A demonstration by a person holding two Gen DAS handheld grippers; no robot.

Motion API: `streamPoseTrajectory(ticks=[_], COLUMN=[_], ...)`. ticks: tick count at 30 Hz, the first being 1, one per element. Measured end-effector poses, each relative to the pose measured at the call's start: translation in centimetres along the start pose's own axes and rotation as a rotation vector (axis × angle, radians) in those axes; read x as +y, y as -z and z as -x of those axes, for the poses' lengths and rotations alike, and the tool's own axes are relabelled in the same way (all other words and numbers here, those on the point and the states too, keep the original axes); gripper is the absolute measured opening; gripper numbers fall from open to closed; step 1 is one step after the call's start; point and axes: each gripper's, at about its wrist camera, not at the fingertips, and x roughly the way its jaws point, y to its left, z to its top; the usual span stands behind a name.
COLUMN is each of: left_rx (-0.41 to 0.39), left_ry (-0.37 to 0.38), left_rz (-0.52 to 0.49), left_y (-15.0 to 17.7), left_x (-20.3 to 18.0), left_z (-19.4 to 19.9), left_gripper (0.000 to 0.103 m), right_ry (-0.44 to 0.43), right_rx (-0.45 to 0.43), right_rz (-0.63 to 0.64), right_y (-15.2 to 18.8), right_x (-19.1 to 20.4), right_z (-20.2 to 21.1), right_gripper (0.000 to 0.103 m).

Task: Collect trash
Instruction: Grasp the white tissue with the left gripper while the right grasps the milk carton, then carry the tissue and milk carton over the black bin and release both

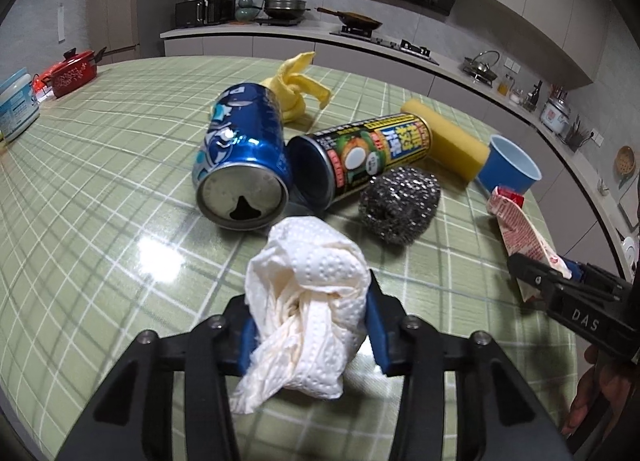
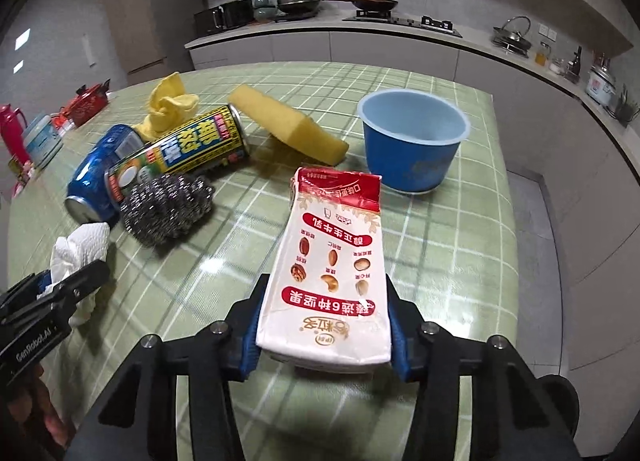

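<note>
My left gripper [image 1: 310,313] is shut on a crumpled white paper towel [image 1: 308,281], its blue pads pressing both sides just above the green checked table [image 1: 100,201]. My right gripper [image 2: 326,301] is shut on a flattened white and red milk carton [image 2: 332,253], which sticks forward over the table. Each gripper also shows in the other view: the right gripper [image 1: 552,281] at the right edge, the left gripper [image 2: 60,289] at the lower left. Ahead lie a blue can [image 1: 244,149] and a black and yellow can [image 1: 372,153], both on their sides.
A steel scourer [image 1: 400,203], yellow sponge [image 1: 444,137], blue cup [image 2: 412,141] and yellow cloth [image 1: 296,89] sit around the cans. A red pot [image 1: 74,73] and white tub [image 1: 16,105] stand at the far left. The table edge runs close on the right.
</note>
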Motion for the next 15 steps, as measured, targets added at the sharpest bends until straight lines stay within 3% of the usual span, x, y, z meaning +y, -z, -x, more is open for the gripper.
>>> streamPoseTrajectory(ticks=[15], left_rx=[-0.045], left_ry=[0.043], left_rz=[-0.034], left_y=[0.1], left_x=[-3.1], left_z=[3.3], left_gripper=[0.046], right_ry=[-0.008], right_rx=[-0.1], right_rz=[0.027], right_y=[0.9], right_x=[-0.7], right_z=[7.3], right_gripper=[0.053])
